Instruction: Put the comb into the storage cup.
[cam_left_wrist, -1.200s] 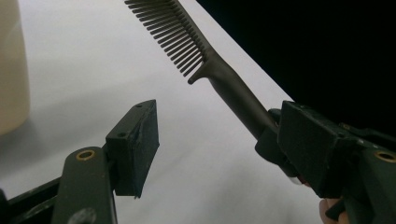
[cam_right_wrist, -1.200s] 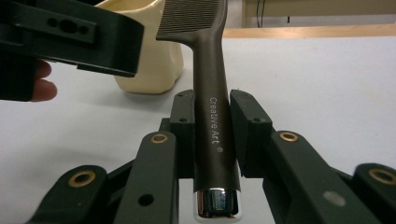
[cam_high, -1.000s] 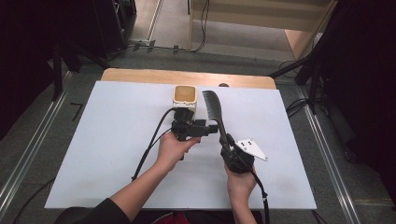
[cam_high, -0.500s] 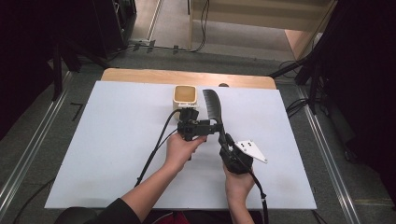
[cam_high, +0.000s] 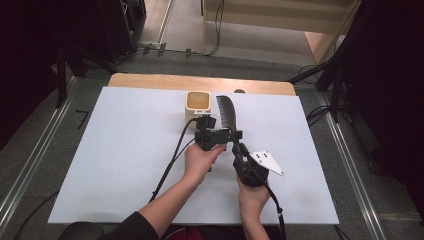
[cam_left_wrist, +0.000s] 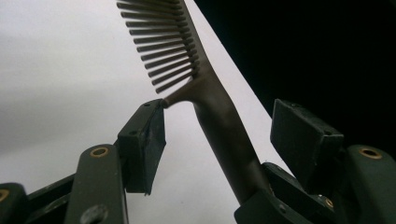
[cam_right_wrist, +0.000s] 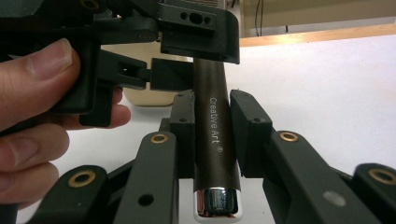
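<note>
- Comb (cam_high: 227, 111): dark, wide-toothed, with a round brownish handle printed "Creative Art" and a chrome end cap (cam_right_wrist: 215, 204). I see it lifted off the white worktop (cam_high: 125, 150), nearer the far edge than the near one and about midway between the left and right edges. Teeth point toward the far edge.
- Right gripper (cam_high: 241, 152): I have its two pads clamped on the comb handle, one on each side, just above the chrome cap. The grip is narrow and firm. Its grey three-cornered plate (cam_high: 266, 162) lies toward the right edge of the worktop.
- Left gripper (cam_high: 223, 135): it comes at the comb from the left, across the handle just below the teeth. Its jaws have just been closing, with the handle between them. In the left gripper view, one pad (cam_left_wrist: 148, 140) meets the base of the lowest tooth, and the other pad (cam_left_wrist: 301, 135) stands clear of the handle. The gripper is not yet clamped.
- Cream cup (cam_high: 197, 104): square, open-topped, standing on the worktop near the far edge, just left of the comb's teeth.
- Wooden board (cam_high: 150, 81): it shows along the far edge, beyond the white sheet.
</note>
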